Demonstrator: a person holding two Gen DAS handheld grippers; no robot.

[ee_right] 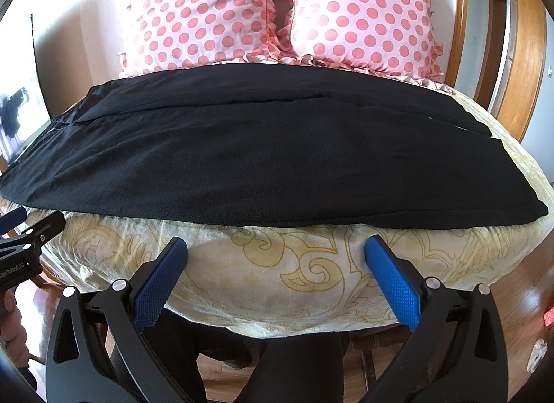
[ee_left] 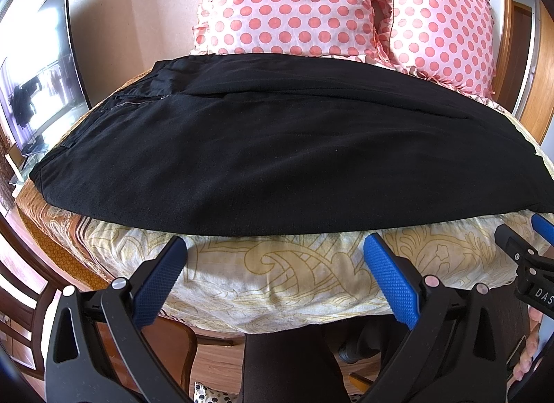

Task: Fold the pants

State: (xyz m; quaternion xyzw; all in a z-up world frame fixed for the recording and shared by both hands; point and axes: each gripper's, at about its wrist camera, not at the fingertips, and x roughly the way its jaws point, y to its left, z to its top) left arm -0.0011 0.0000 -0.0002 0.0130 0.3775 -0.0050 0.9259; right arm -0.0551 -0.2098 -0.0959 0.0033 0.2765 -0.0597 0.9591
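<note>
While both of my hand-held grippers, left (ee_left: 273, 257) and right (ee_right: 277, 257), hang spread wide and empty short of the bed (ee_right: 311, 278), the black pants (ee_left: 277, 157) lie flat across it, waistband left, below the dotted pillows (ee_right: 277, 11). I judge the fabric soft, light and limp; pinch the near edge at waistband and hem.

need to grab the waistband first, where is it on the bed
In both views the waistband lies at the pants' left end, beyond the left gripper, near the bed's left edge.
</note>
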